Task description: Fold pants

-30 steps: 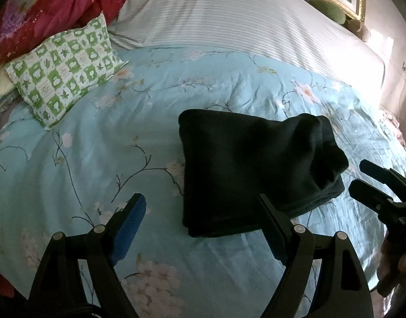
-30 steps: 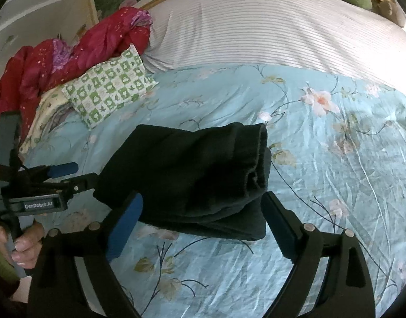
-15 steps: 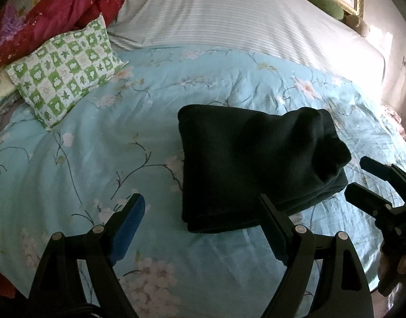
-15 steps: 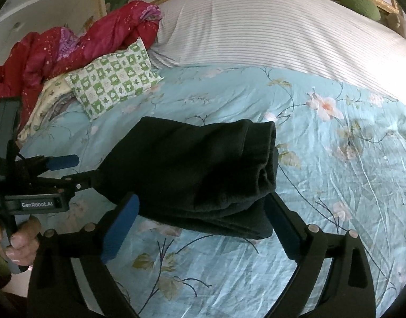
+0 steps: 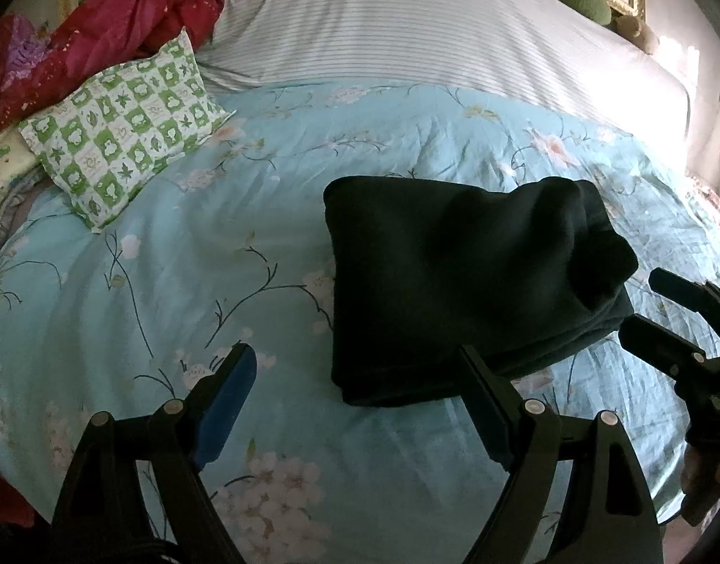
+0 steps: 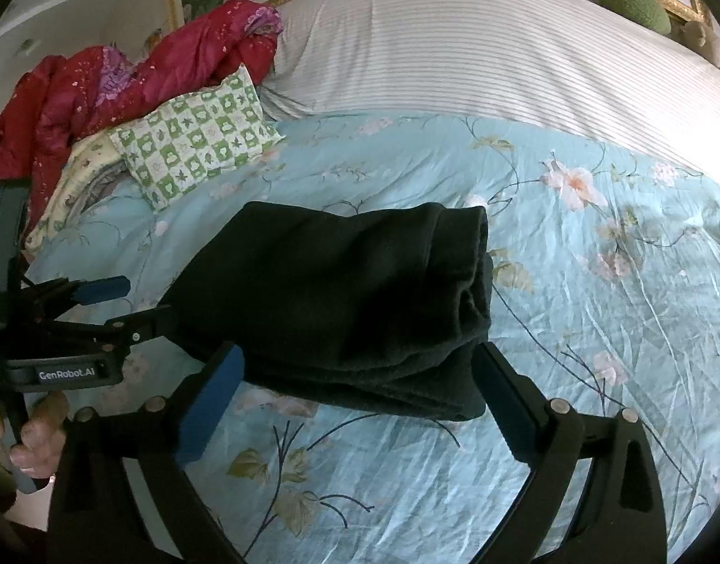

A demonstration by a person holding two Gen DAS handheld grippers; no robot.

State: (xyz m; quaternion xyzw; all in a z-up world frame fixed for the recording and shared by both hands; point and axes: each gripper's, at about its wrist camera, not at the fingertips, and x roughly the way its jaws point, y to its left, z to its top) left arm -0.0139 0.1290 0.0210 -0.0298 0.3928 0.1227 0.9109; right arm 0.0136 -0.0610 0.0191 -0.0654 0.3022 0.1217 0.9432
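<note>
On the blue floral duvet (image 5: 181, 282) of the bed: dark pants (image 5: 458, 277), folded into a thick bundle, lying flat near the middle. Left tool (image 5: 355, 397) released, jaws wide apart, nothing between them, hovering just short of the bundle's near left corner. Right tool (image 6: 357, 390) also released, jaws spread wide astride the bundle's near edge, pads not pressing the cloth. Beyond the pants, a green checked pillow (image 5: 124, 136), a crumpled red quilt (image 6: 124, 80) and a striped bedsheet (image 6: 477, 47).
</note>
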